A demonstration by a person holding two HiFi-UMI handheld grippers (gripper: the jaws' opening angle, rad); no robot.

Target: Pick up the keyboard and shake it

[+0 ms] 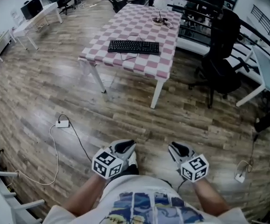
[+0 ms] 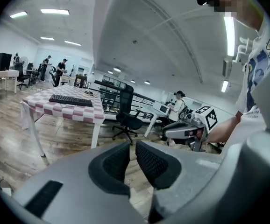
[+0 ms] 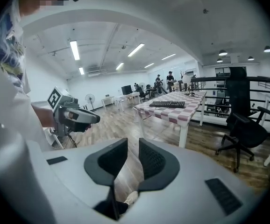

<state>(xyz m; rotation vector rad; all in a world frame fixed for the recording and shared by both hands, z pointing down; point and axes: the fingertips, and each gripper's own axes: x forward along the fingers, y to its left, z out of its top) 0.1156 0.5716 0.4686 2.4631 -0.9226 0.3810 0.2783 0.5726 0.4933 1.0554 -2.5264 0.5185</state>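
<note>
Head view: keyboard [image 1: 133, 46] flat along the near edge of the checkered table [image 1: 125, 62], well apart from the 2 tools, left gripper [image 1: 124, 147] and right gripper [image 1: 178, 149] carried low and close in, each slightly parted on nothing, presumably awaiting the approach.
</note>
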